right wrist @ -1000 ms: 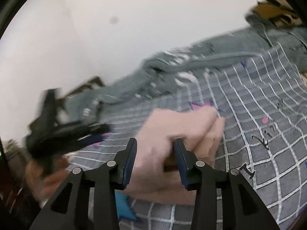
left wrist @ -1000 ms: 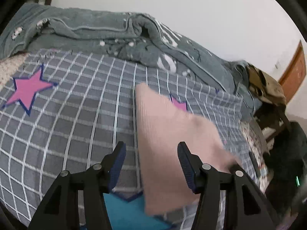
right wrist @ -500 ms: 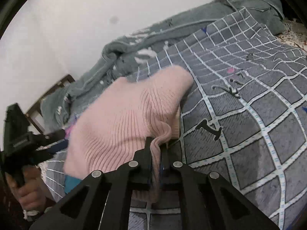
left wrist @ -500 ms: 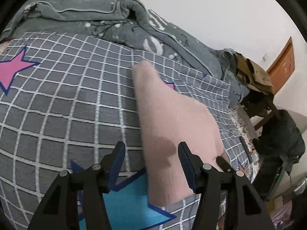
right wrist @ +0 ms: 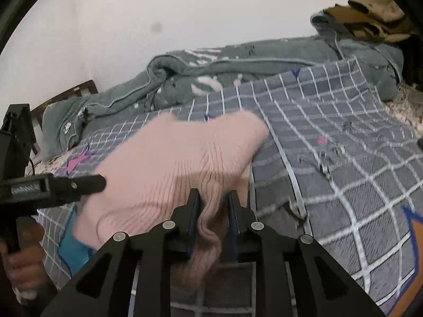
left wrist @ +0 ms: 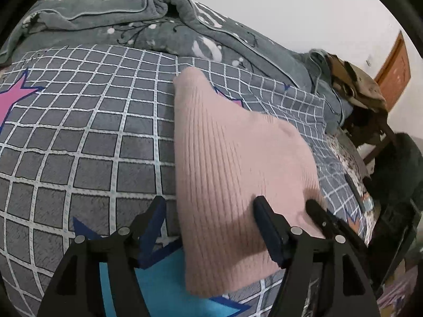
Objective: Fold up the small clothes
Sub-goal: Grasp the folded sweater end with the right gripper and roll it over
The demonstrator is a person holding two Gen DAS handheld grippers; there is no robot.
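A pink ribbed knit garment lies folded on the grey checked bedspread. My left gripper is open, its fingers wide apart over the garment's near left edge, holding nothing. My right gripper is shut on a bunched fold of the pink garment at its near right edge, with knit hanging down between the fingers. The left gripper also shows at the left of the right wrist view, with the hand that holds it.
A rumpled grey-green blanket lies along the wall at the back of the bed. A brown bag sits on dark furniture past the bed's right end, near a wooden door. A wooden headboard stands at the far left.
My right gripper closed on the garment's edge about half a second ago and still pinches it, now with a thicker bunch. My left gripper stayed open and moved closer over the garment.
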